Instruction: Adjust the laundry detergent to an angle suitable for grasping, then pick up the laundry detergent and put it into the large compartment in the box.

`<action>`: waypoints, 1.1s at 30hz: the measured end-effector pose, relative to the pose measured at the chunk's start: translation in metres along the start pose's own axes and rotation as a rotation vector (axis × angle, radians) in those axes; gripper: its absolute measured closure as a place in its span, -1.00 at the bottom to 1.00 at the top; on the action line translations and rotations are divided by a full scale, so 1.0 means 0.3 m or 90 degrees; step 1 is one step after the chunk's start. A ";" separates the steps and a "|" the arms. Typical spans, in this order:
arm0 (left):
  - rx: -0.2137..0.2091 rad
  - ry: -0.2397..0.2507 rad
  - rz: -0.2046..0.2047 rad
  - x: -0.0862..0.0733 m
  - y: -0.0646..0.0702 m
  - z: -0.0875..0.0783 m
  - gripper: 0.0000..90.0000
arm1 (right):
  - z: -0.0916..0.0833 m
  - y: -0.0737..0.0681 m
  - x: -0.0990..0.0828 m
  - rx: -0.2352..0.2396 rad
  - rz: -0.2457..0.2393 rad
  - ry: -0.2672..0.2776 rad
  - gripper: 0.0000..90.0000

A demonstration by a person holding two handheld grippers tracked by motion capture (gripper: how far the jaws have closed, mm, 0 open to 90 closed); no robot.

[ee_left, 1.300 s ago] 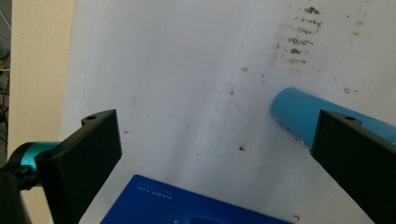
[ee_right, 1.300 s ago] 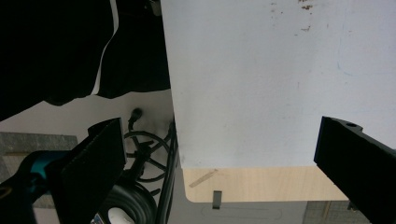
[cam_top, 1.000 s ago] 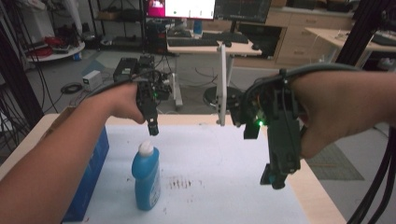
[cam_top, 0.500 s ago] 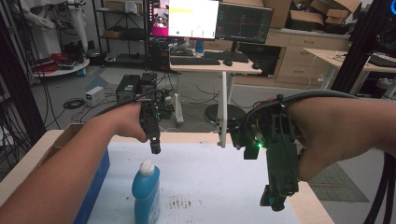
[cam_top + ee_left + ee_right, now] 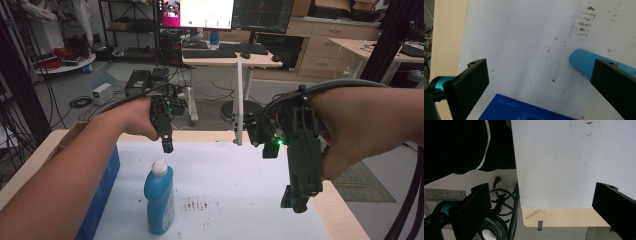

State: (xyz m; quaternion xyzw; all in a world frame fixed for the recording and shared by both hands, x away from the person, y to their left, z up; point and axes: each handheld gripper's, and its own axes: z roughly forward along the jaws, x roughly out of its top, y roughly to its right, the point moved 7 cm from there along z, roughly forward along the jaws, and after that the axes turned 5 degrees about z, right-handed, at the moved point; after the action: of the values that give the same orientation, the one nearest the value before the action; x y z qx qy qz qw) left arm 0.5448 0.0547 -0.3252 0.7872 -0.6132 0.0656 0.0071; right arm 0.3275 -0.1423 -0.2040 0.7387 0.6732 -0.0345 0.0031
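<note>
A blue bottle (image 5: 160,200) with a white cap (image 5: 159,167) stands on the white mat (image 5: 230,180), left of centre. My left gripper (image 5: 167,144) hangs just above and behind the cap, pointing down, not touching it. In the left gripper view its jaws stand wide open (image 5: 540,82) over bare mat, and the blue bottle (image 5: 582,63) runs behind the right-hand jaw. My right gripper (image 5: 298,199) points down over the mat's right side. In the right gripper view it is open (image 5: 541,207), with nothing between its jaws.
A blue box (image 5: 100,195) lies along the mat's left edge, close to the bottle, and shows again as the blue box (image 5: 524,111). Brown stains (image 5: 195,205) mark the mat. The wooden table edge (image 5: 564,216) and floor cables (image 5: 501,205) lie below my right gripper.
The whole high view has shifted a little. Both grippers keep about the same places relative to the bottle, and both stay open.
</note>
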 end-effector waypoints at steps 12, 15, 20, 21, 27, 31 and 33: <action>0.000 -0.002 0.001 -0.003 0.001 -0.001 -0.96 | 0.006 -0.012 0.003 0.000 0.004 0.003 -0.97; 0.000 0.006 0.006 0.003 -0.003 -0.002 -0.96 | 0.008 -0.021 -0.003 0.006 0.010 0.005 -0.97; -0.002 0.004 0.012 0.006 0.005 0.001 -0.96 | 0.013 -0.015 -0.003 0.002 0.015 0.003 -0.97; -0.002 0.008 0.015 0.008 0.003 0.000 -0.96 | 0.014 -0.017 0.002 0.004 0.016 -0.001 -0.97; -0.005 0.003 0.014 -0.002 -0.007 0.014 -0.96 | 0.009 -0.005 0.019 0.005 0.019 0.003 -0.97; -0.007 0.011 0.013 -0.002 -0.014 0.016 -0.96 | 0.017 -0.002 0.020 0.009 0.020 -0.008 -0.97; -0.008 0.010 0.012 -0.003 -0.014 0.015 -0.96 | 0.018 -0.001 0.020 0.008 0.022 -0.010 -0.97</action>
State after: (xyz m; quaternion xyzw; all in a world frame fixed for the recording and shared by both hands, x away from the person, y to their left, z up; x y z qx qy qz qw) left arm 0.5491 0.0561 -0.3296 0.7807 -0.6210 0.0680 0.0160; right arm 0.3276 -0.1367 -0.2096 0.7502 0.6598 -0.0444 0.0039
